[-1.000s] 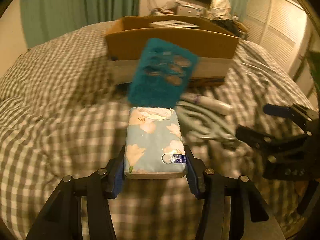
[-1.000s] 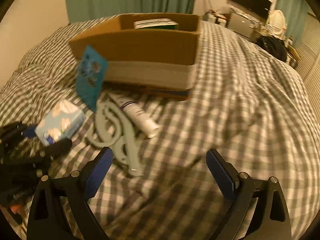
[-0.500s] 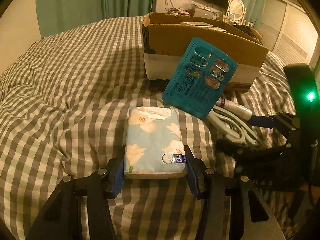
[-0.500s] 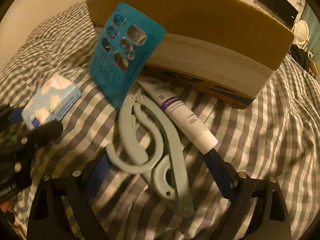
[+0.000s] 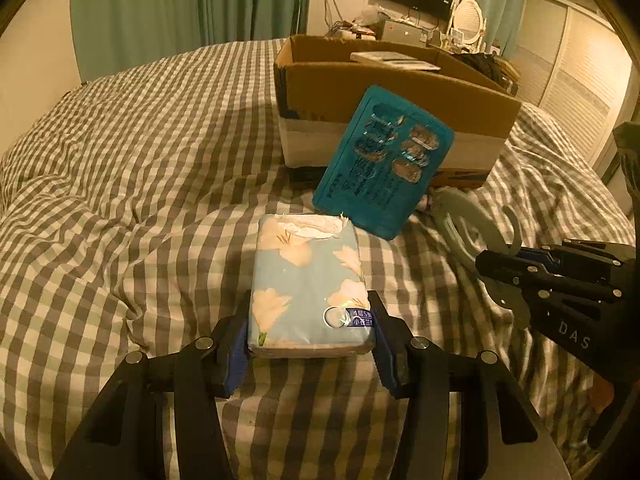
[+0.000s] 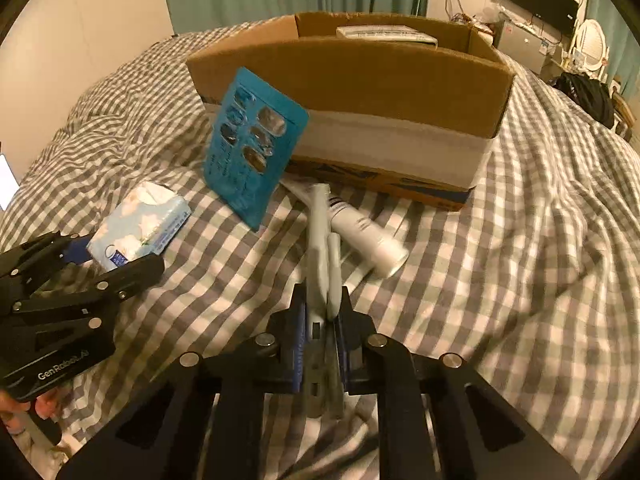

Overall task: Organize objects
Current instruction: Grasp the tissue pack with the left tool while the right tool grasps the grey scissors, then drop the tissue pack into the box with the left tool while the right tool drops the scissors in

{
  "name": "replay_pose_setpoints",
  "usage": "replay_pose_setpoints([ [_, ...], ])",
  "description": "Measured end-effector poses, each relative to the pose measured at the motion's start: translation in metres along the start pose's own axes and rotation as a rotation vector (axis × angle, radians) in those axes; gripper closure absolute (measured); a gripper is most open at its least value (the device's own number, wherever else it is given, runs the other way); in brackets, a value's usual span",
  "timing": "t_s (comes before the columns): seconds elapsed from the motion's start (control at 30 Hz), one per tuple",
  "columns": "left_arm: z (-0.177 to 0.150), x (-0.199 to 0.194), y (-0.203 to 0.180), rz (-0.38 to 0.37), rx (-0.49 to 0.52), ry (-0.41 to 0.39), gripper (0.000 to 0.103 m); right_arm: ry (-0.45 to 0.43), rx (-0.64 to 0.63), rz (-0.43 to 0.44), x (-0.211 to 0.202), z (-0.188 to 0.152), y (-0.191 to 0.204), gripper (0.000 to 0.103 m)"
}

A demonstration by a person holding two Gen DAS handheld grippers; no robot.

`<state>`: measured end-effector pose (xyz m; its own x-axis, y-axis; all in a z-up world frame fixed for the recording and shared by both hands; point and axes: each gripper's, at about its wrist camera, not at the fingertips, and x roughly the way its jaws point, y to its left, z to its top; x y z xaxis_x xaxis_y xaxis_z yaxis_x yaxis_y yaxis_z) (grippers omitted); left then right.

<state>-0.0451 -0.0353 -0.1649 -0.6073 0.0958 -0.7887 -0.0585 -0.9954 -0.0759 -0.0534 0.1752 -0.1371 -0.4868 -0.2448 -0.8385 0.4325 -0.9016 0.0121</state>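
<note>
A: Left wrist view first: the left gripper [image 5: 312, 340] has its jaws closed down on the near end of the tissue pack [image 5: 310, 284], one blue pad on each long side. Most of the pack sticks out ahead of the pads, lying on the checked bedspread [image 5: 140, 184].

B: That is my worry. Held only by its tail, a soft pack could sag or pivot when lifted, and the torn wrapper at its far end might snag the teal blister card [image 5: 384, 160] just beyond it.

A: The card leans against the cardboard box [image 5: 400, 92], so a nudge would probably tip it flat.

B: And the right side?

A: In the right wrist view, the right gripper [image 6: 324, 320] is pinched nearly shut on the pale grey hanger-like tool [image 6: 320, 248], which runs straight out between the pads, edge-on. Its far end lies across the white tube [image 6: 368, 232].

B: So lifting it could roll the tube along the bedspread. The grey piece is thin and rigid; a narrow grip near one end may let it swing.

A: The box sits behind everything, open-topped, with something flat already inside. I judge both items are bound there.

B: The two grippers are close together; moving both at once risks a bump.
</note>
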Motion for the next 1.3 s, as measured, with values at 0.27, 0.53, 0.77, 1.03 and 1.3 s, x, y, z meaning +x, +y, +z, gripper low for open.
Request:
replay_pose_setpoints([
  [0.27, 0.008, -0.024, -0.005, -0.015, 0.008, -0.05, 0.05, -0.097, 0.0, 0.012, -0.043, 0.007, 0.012, 0.091],
  [0.53, 0.048, -0.056, -0.018, -0.045, 0.046, -0.162, 0.05, -0.246, 0.023, -0.048, -0.102, 0.039, -0.002, 0.09],
  [0.77, 0.106, -0.066, -0.022, -0.065, 0.061, -0.258, 0.05, -0.305, 0.084, -0.078, -0.115, 0.086, -0.023, 0.09],
  [1.03, 0.17, -0.037, -0.02, -0.055, 0.064, -0.287, 0.05, -0.302, 0.163, -0.086, -0.087, 0.148, -0.051, 0.09],
  [1.3, 0.191, 0.011, -0.018, -0.054, 0.073, -0.248, 0.05, -0.239, 0.205, -0.104, -0.033, 0.172, -0.075, 0.09],
])
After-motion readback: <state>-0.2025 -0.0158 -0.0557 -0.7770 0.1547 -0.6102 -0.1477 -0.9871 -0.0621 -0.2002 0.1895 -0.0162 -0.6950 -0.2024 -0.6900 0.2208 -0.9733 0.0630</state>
